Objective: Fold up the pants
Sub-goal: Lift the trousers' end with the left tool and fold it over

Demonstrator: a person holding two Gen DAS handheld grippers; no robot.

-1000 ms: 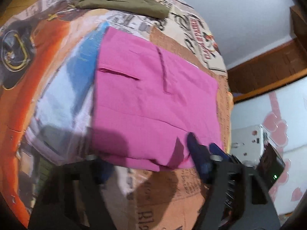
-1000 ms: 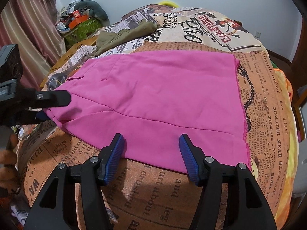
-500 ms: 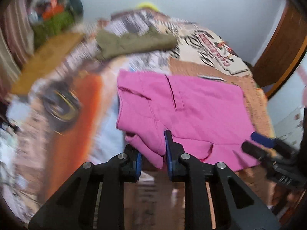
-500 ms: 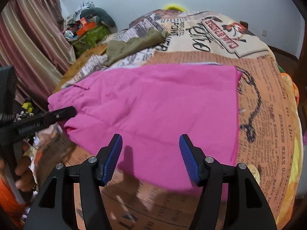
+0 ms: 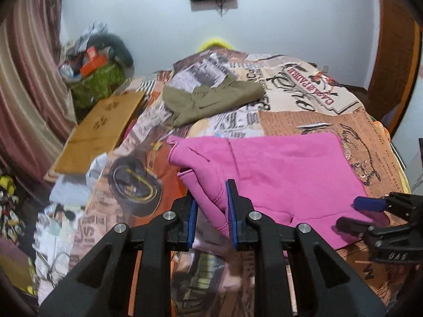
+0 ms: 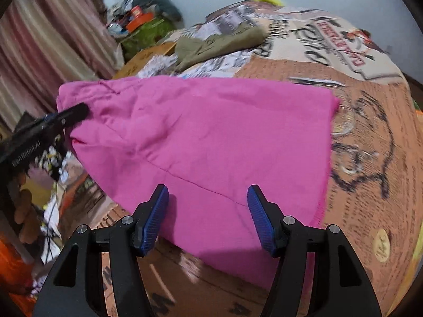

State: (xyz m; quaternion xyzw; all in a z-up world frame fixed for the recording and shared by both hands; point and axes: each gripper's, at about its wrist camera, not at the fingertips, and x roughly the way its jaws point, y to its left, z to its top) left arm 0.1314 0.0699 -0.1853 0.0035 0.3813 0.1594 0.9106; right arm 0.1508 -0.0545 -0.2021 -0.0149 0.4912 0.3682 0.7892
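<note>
The pink pants (image 5: 285,169) lie folded on the printed bedspread (image 5: 304,121); they also show in the right wrist view (image 6: 211,137). My left gripper (image 5: 211,211) is shut on the near left corner of the pants and holds it lifted off the bed. It appears at the left of the right wrist view (image 6: 63,117). My right gripper (image 6: 207,211) is open, with its blue pads either side of the near edge of the pants, not gripping. It shows at the right of the left wrist view (image 5: 370,211).
Folded olive pants (image 5: 211,97) lie further back on the bed. A wooden board (image 5: 100,129) rests at the bed's left edge. A cluttered green basket (image 5: 95,79) and striped curtains (image 5: 29,92) stand at the left. A wooden door (image 5: 394,52) is at the right.
My left gripper closed on the near left corner of the pink pants and lifted it. My right gripper stayed open and moved slightly forward over the near edge.
</note>
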